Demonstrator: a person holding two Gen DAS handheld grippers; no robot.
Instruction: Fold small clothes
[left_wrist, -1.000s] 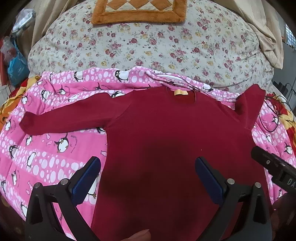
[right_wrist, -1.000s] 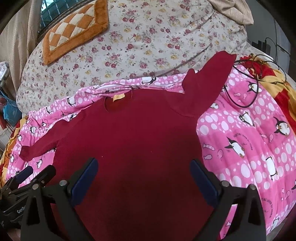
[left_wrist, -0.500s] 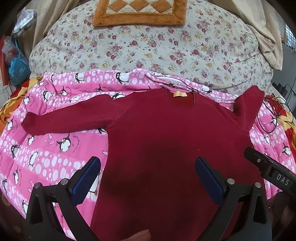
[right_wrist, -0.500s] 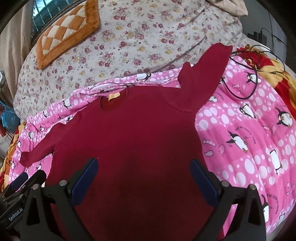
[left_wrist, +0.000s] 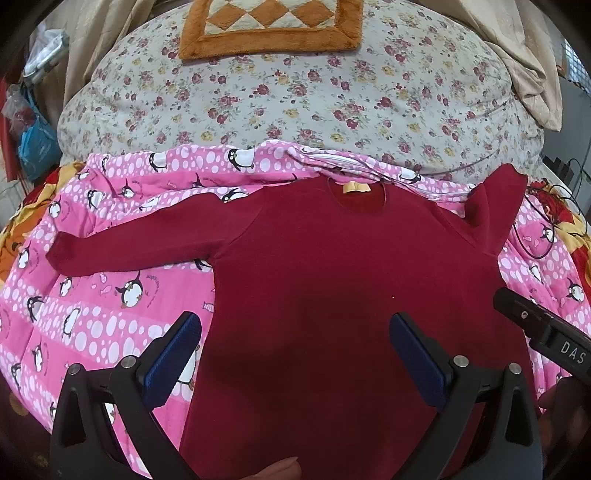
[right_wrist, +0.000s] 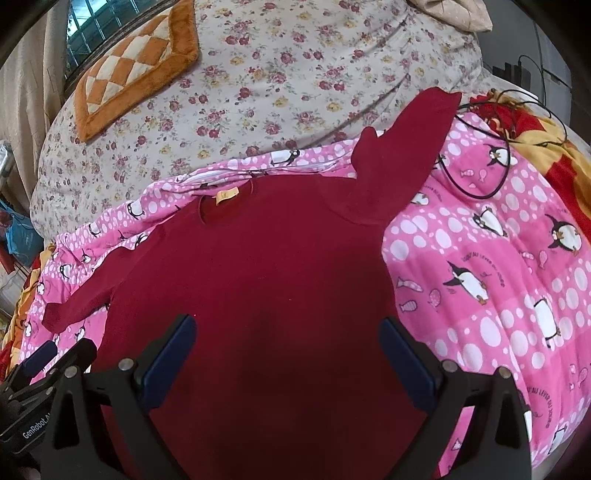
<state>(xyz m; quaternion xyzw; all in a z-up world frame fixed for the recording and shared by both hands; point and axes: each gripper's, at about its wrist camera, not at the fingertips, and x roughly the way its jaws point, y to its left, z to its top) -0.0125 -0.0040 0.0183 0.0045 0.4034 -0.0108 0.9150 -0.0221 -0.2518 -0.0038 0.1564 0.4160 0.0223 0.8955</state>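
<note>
I've got the red top (left_wrist: 332, 280) flat on the pink penguin blanket (left_wrist: 92, 306), neck end far, hem end near me; its long axis runs near-to-far, w/ the yellow neck label (left_wrist: 356, 188) at the far edge; left sleeve (left_wrist: 147, 236) stretched out to the left, about crosswise to the body; right sleeve (right_wrist: 402, 147) angled up to the far right, its cuff over the floral bedding (right_wrist: 295, 74).

Left gripper (left_wrist: 295, 354) spread wide, blue pads (left_wrist: 173, 354) apart, nothing between them; it hangs over the near part of the top, left pad over blanket, right pad over red cloth; a fingertip (left_wrist: 277, 470) shows at the bottom edge. Right gripper (right_wrist: 288, 358) also spread wide, empty, both pads over the red body.

Containers: none I can make out, so nothing to report inside any.

View diffs: left wrist cam shows the whole left sleeve to its cuff, plus the other tool's black body at right w/ "DAS" on it; right wrist cam shows the whole right sleeve, a black cable loop (right_wrist: 476, 162) on the blanket just beside that sleeve, far more blanket to the right; the orange checked cushion (right_wrist: 136, 66) sits far left there.
</note>
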